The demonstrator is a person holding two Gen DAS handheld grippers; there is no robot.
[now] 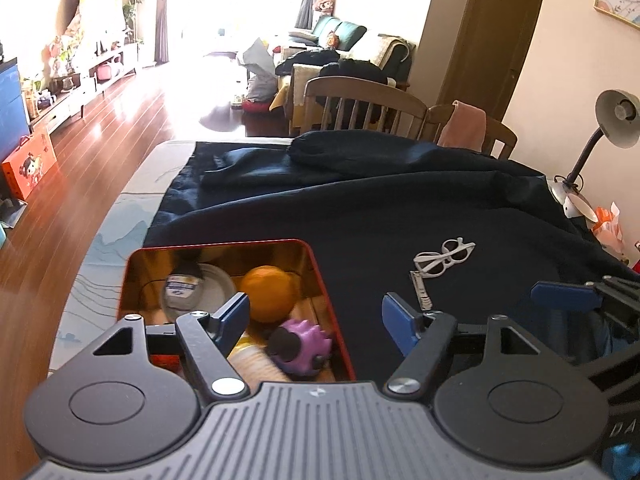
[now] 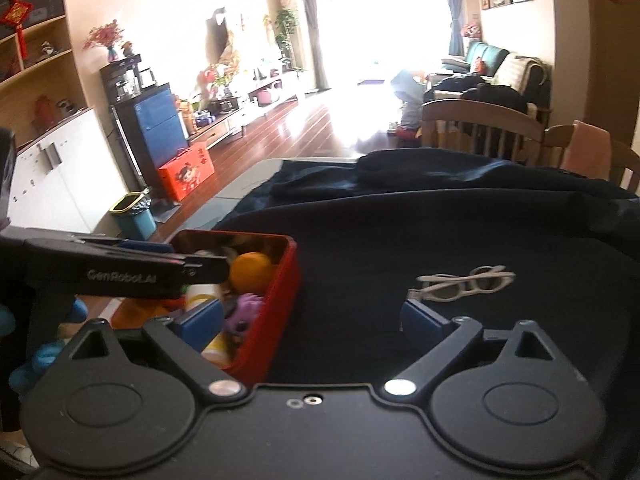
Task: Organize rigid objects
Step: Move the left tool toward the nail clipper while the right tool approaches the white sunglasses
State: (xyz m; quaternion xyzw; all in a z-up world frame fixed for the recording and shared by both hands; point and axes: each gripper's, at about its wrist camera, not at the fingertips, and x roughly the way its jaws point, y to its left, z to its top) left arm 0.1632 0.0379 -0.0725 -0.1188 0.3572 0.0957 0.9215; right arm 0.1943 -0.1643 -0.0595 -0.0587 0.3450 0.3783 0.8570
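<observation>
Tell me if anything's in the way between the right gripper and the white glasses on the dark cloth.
Nothing visible. The right gripper is open, and only bare dark cloth lies between it and the white glasses; the red tin sits off to the left.

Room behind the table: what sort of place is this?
Most likely a lived-in home, an open living and dining room. A dark green sofa sits by the bright window, slatted wooden dining chairs stand at the table with the dark navy cloth, and a long low white media cabinet lines the wall.

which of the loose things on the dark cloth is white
The white glasses; the nail clipper beside them is silver metal.
</observation>
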